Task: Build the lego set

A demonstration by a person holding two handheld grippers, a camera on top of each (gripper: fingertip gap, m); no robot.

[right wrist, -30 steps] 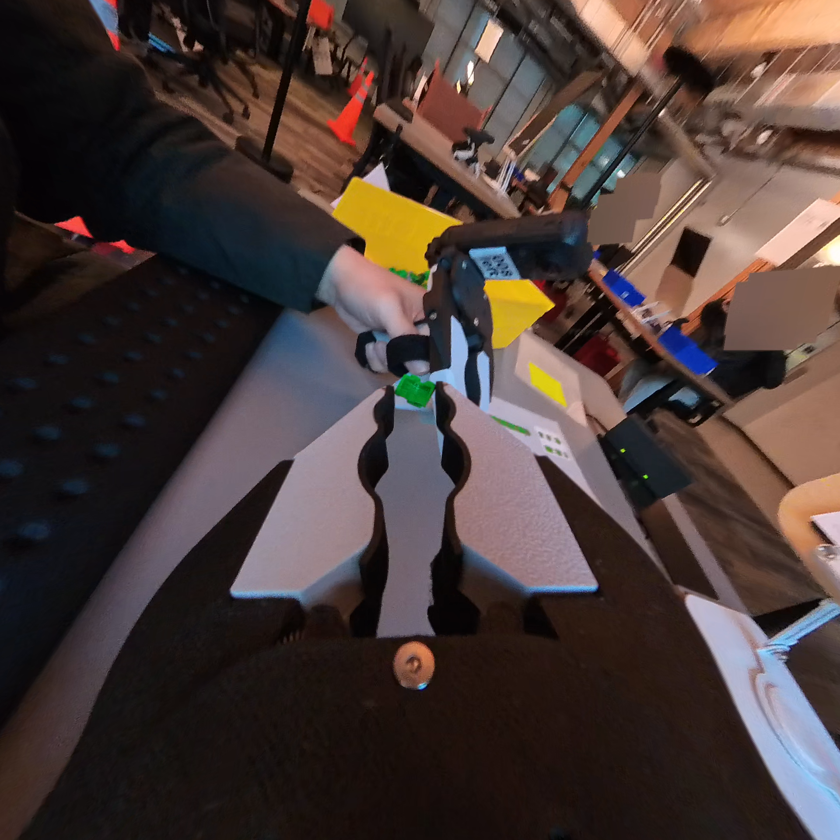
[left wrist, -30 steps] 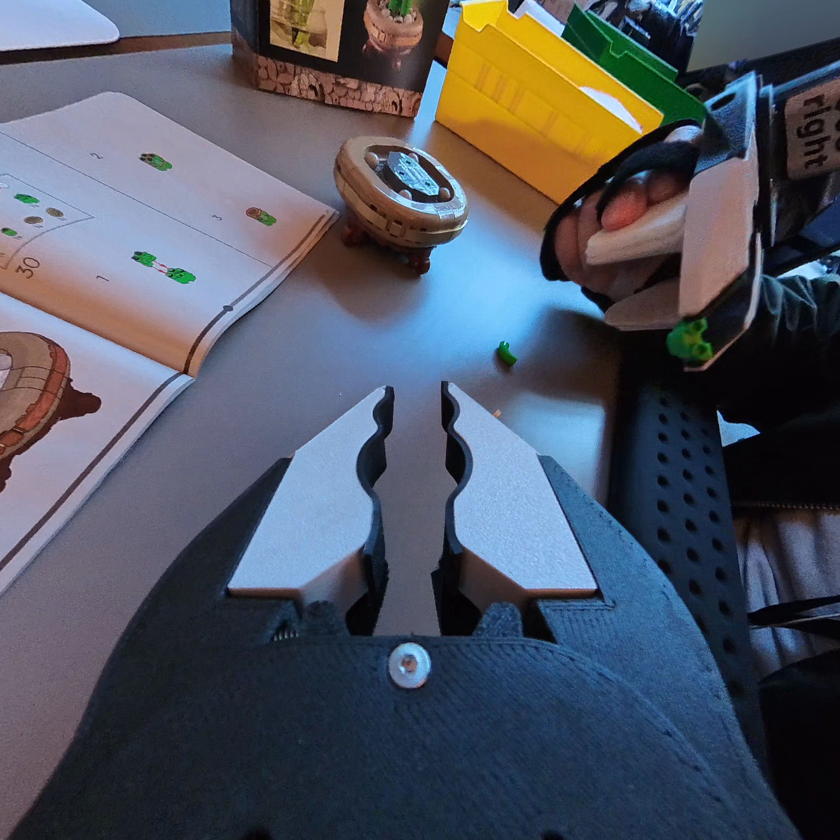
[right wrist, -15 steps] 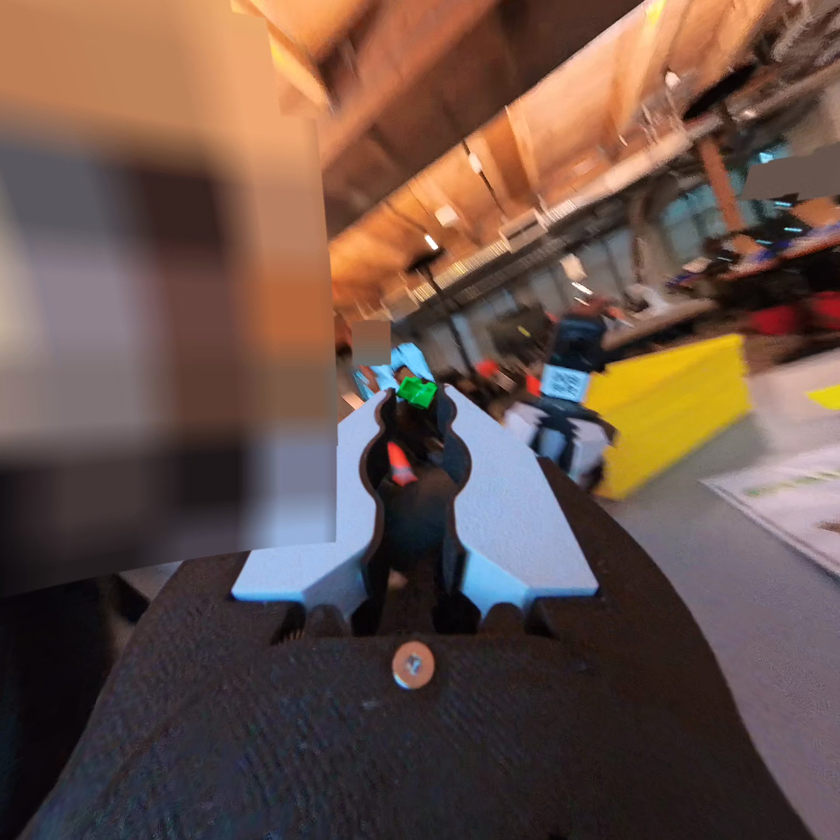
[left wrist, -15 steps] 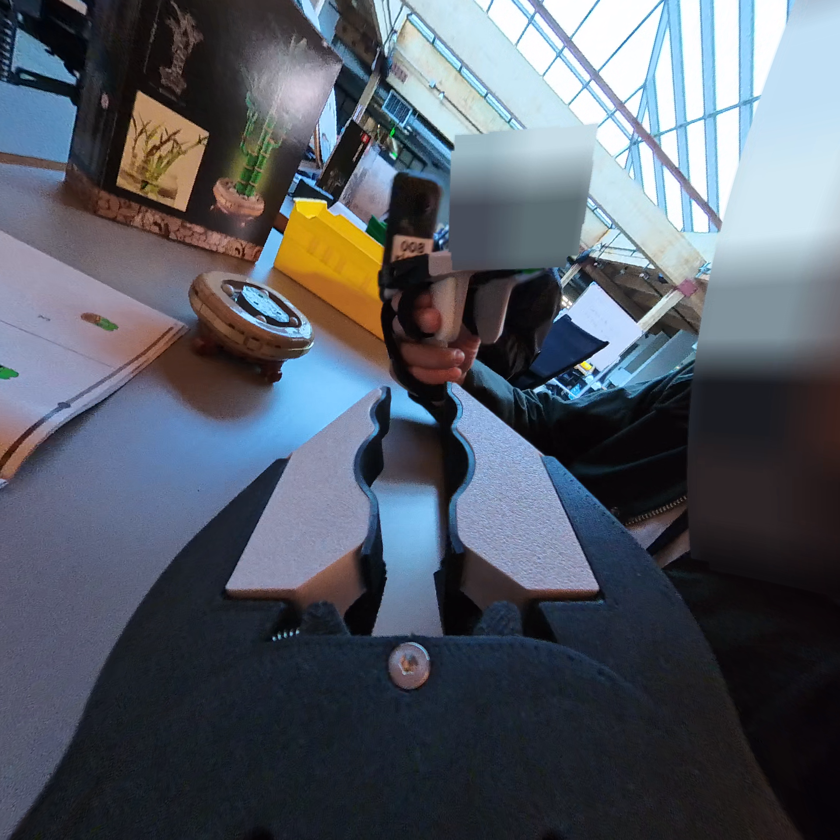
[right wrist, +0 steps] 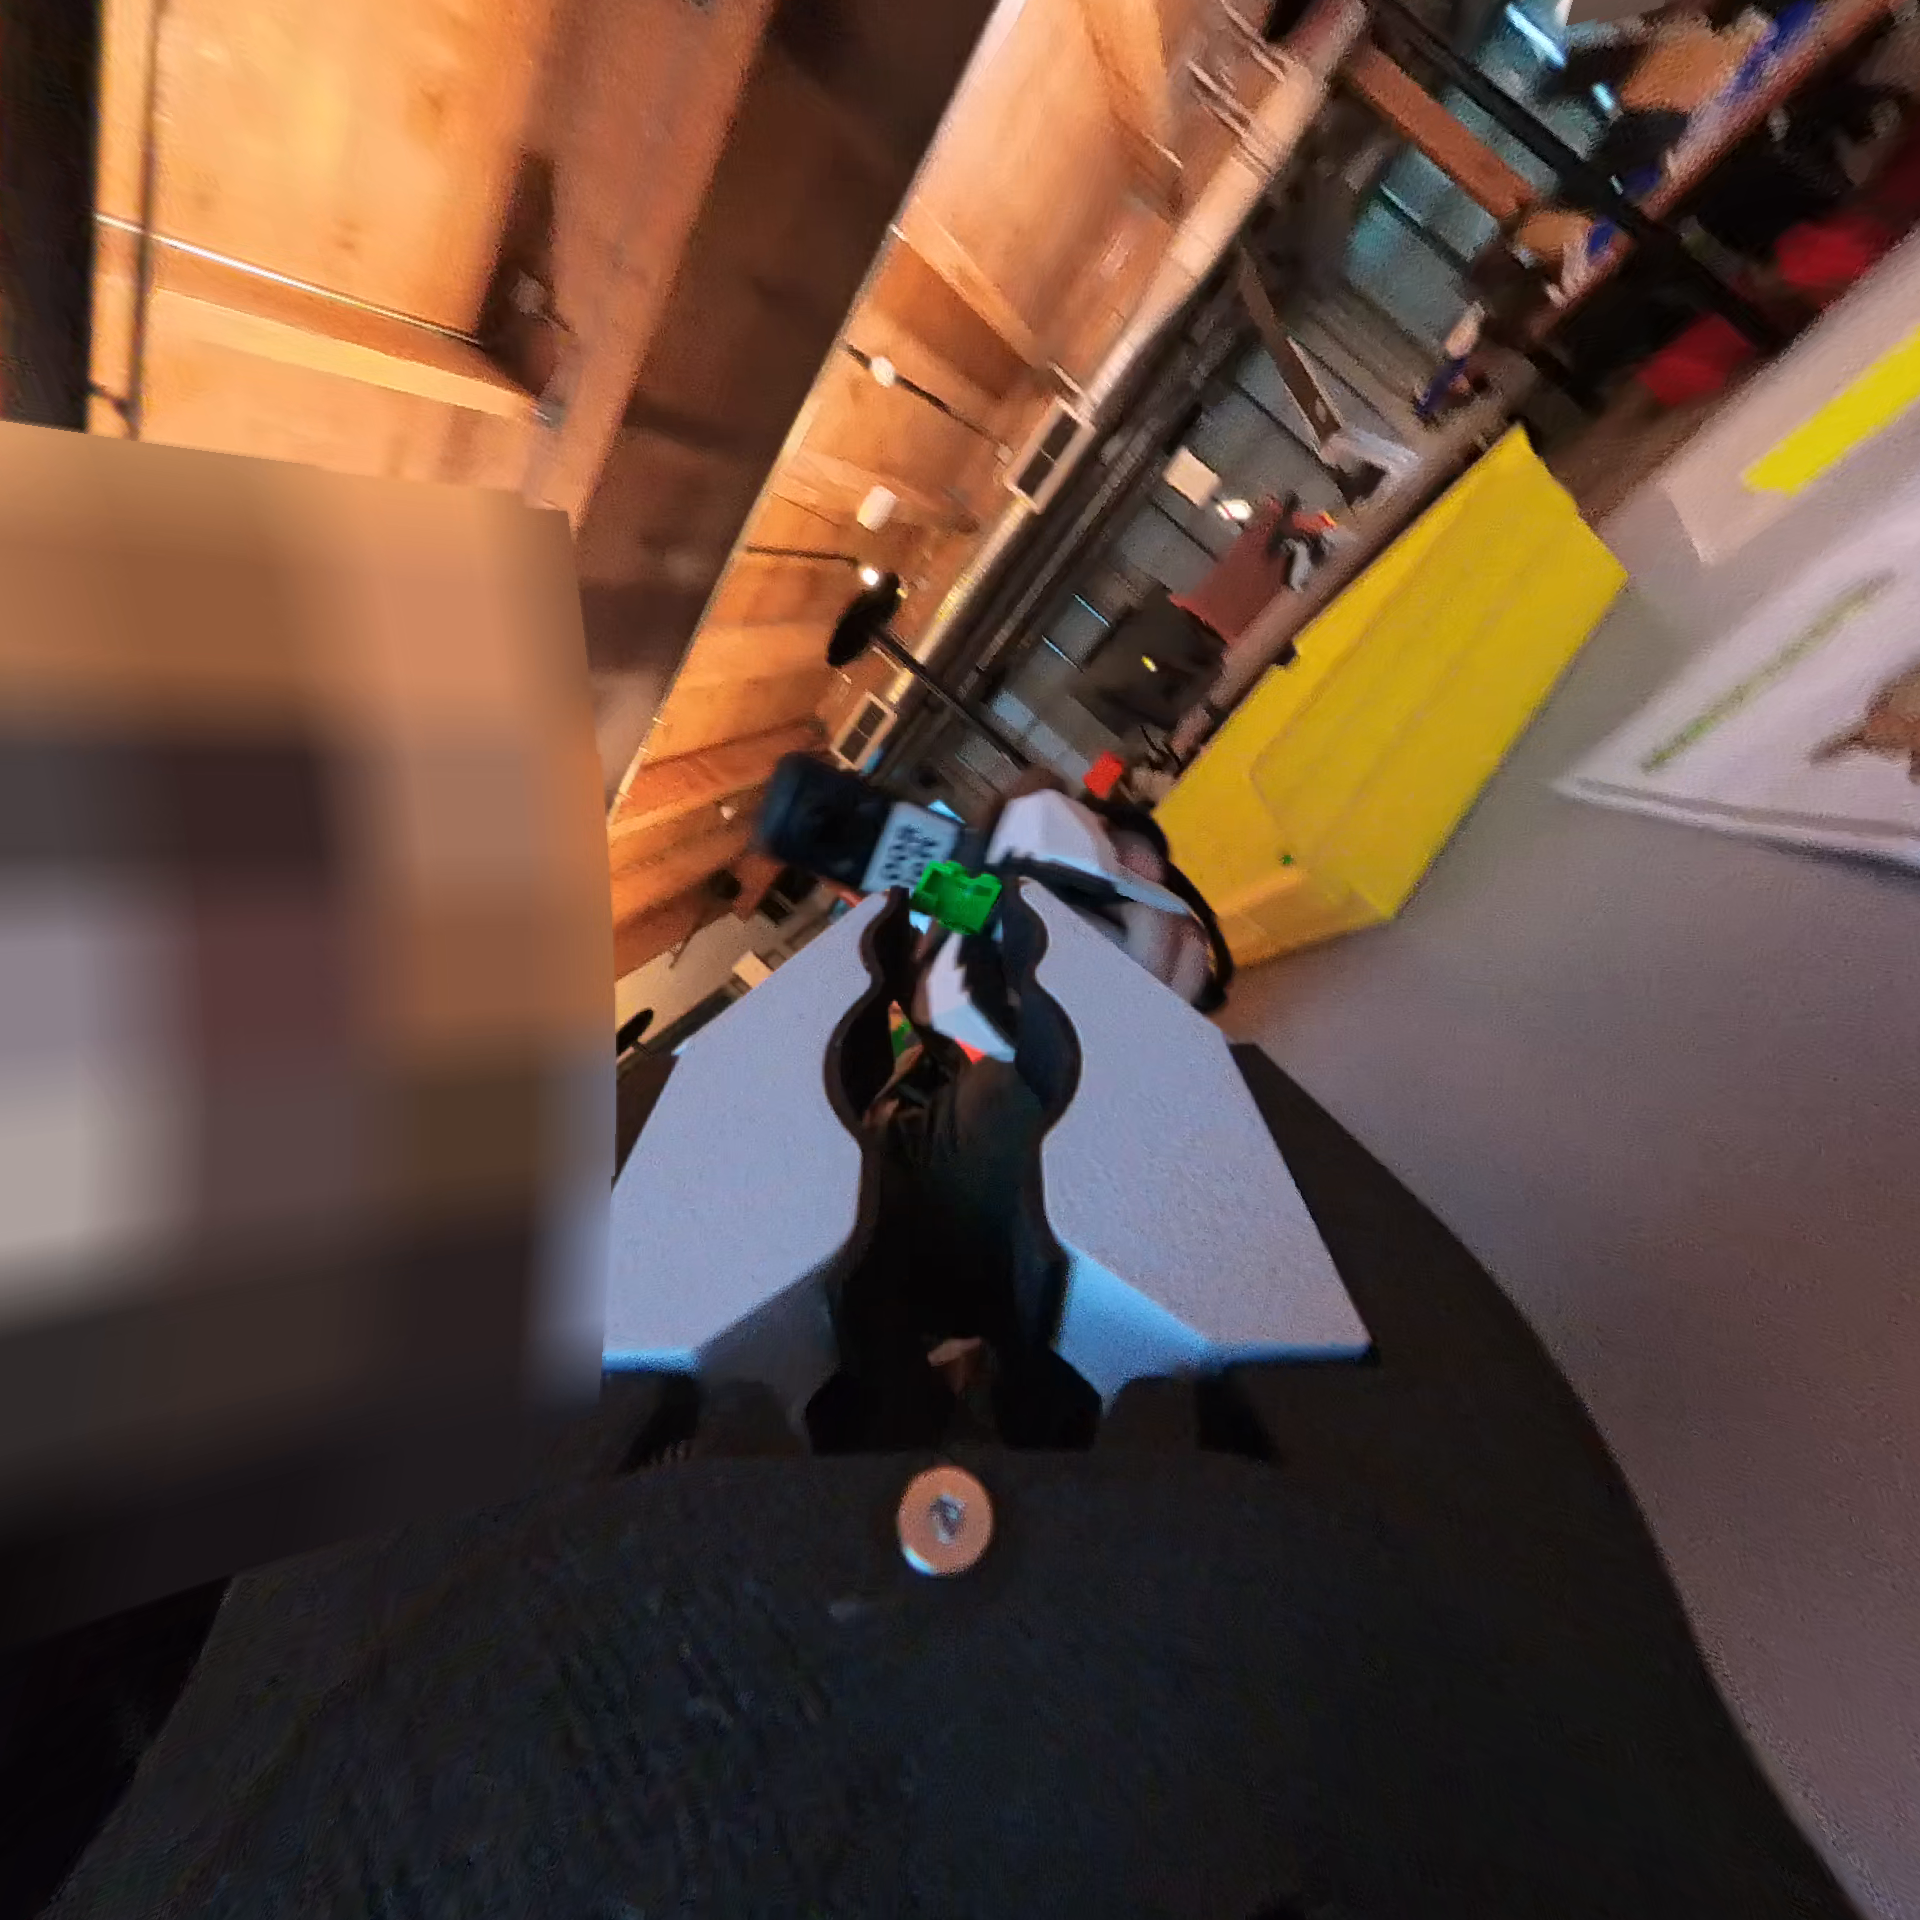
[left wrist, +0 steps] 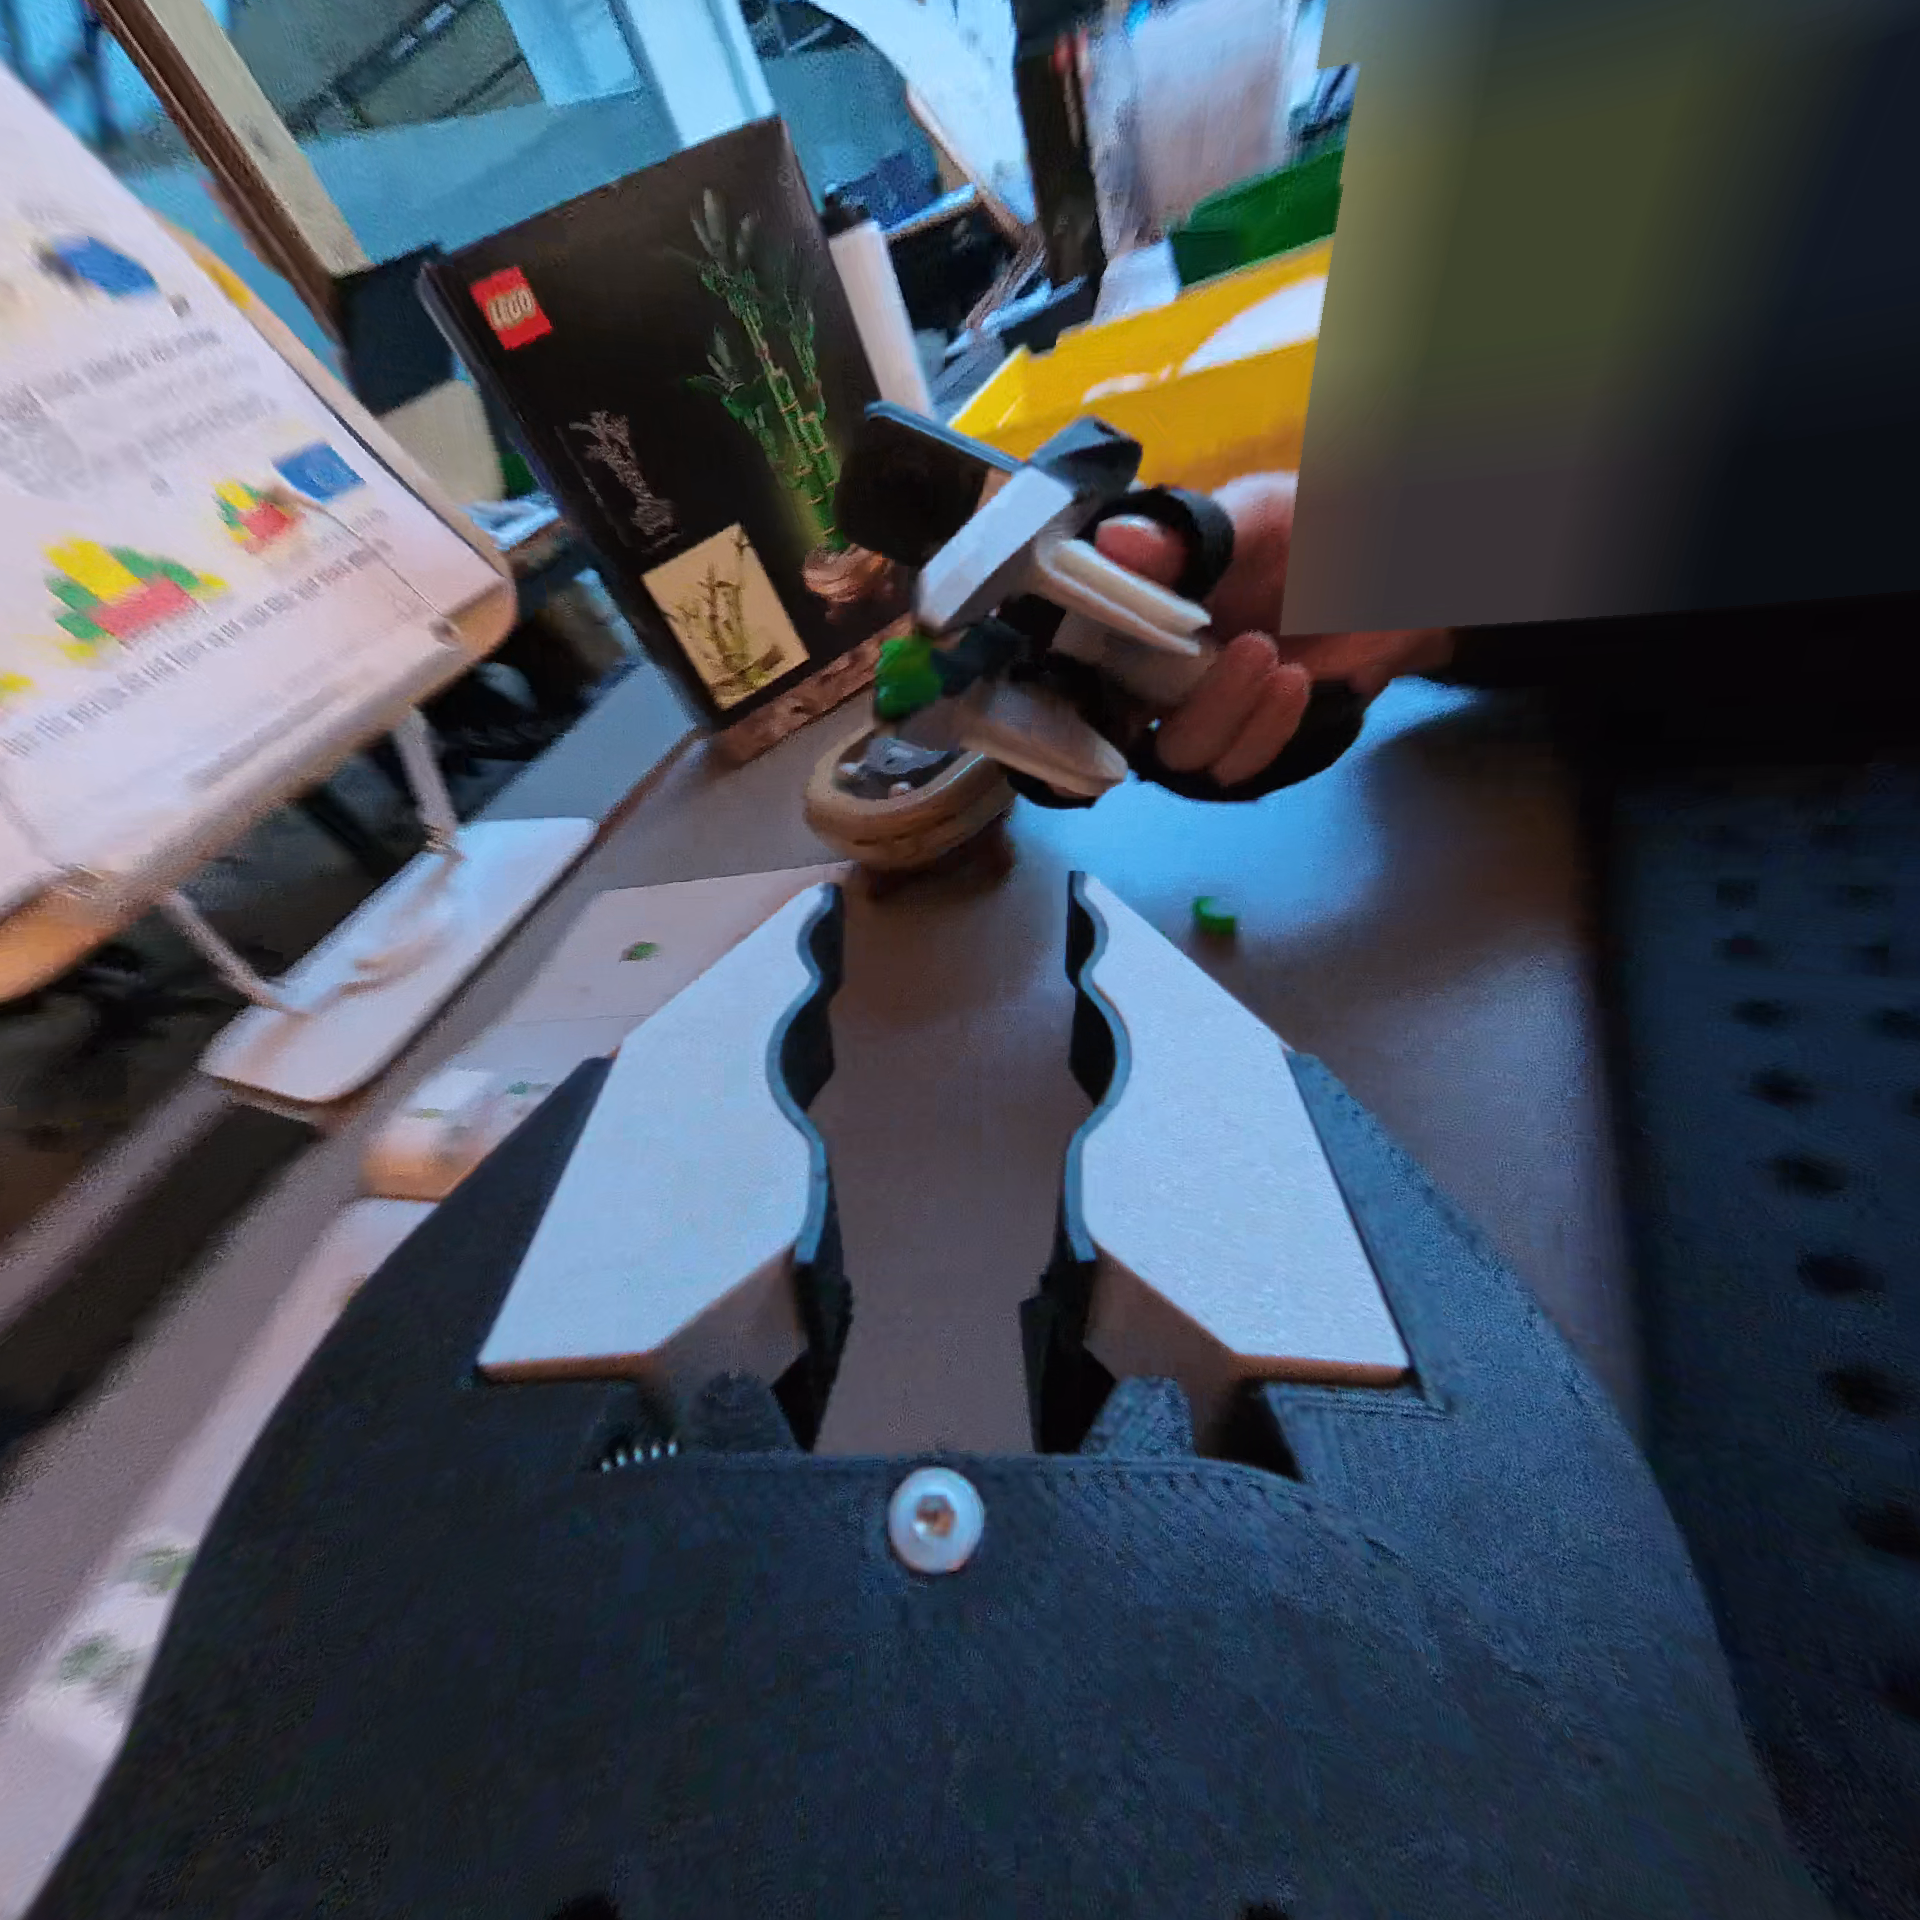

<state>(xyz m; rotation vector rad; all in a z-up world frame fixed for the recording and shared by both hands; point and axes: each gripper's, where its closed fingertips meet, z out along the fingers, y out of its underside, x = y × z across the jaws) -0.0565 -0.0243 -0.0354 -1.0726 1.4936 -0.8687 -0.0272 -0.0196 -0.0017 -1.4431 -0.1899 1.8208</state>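
Note:
My left gripper (left wrist: 954,894) is open and empty, low over the brown table. Just beyond its tips stands the round tan pot base (left wrist: 899,795). My right gripper (left wrist: 925,665) hangs over the pot base, shut on a small green piece (left wrist: 902,675). In the right wrist view the right gripper (right wrist: 956,906) pinches that green piece (right wrist: 956,894) at its fingertips. A second small green piece (left wrist: 1210,916) lies loose on the table to the right of the pot base.
The dark set box (left wrist: 675,468) stands behind the pot base. A yellow bin (left wrist: 1174,384) is at the back right, also in the right wrist view (right wrist: 1403,727). An open instruction booklet (right wrist: 1808,717) lies flat. A printed sheet on a stand (left wrist: 208,520) is at the left. A black perforated surface (left wrist: 1766,1039) is at the right.
My left gripper's fingers have spread wider and its view has swung back down to the pot base. My right gripper, still holding the green piece, has moved over the pot base.

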